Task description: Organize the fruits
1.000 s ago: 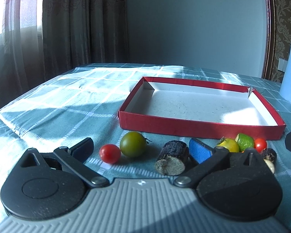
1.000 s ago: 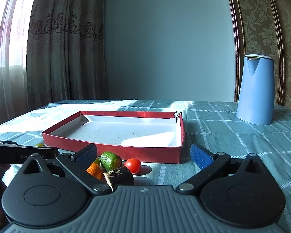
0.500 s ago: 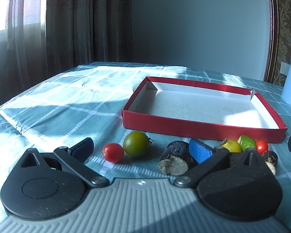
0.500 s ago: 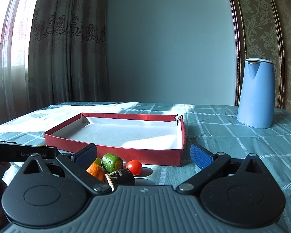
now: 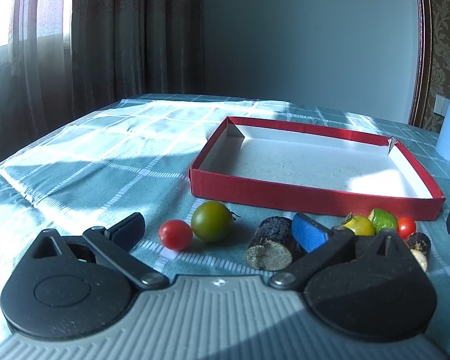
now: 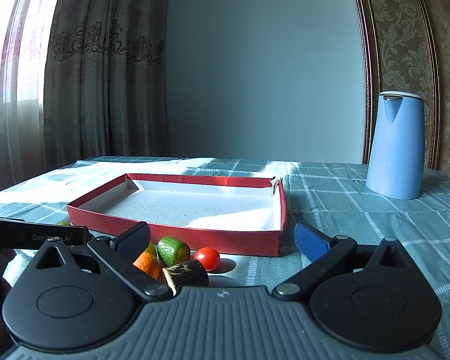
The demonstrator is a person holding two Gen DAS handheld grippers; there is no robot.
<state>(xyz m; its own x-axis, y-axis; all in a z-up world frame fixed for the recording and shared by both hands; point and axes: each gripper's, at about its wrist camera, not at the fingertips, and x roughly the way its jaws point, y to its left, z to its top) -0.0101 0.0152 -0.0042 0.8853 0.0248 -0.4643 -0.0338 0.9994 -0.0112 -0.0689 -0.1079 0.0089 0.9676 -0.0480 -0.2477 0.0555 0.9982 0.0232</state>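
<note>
A shallow red tray [image 5: 285,195] with a white floor lies empty on the checked cloth; it also shows in the right wrist view [image 6: 195,237]. Before it lie a red cherry tomato [image 5: 175,234], a green tomato [image 5: 211,221], a dark cut stub [image 5: 271,247], a yellow tomato [image 5: 358,225], a green piece [image 5: 382,220] and another red tomato [image 5: 406,226]. My left gripper [image 5: 219,229] is open around the red and green tomatoes. My right gripper [image 6: 222,238] is open over an orange piece [image 6: 147,265], a green piece [image 6: 172,250], a dark stub [image 6: 186,274] and a red tomato [image 6: 207,258].
A light blue kettle [image 6: 397,144] stands at the back right of the table. Curtains hang at the left and a wall closes the far side. The left gripper's body [image 6: 36,235] shows at the left in the right wrist view.
Both grippers have risen and tilted a little, so the tray and fruits sit slightly lower and farther right in the left view. Both stay open. No fruit has moved.
</note>
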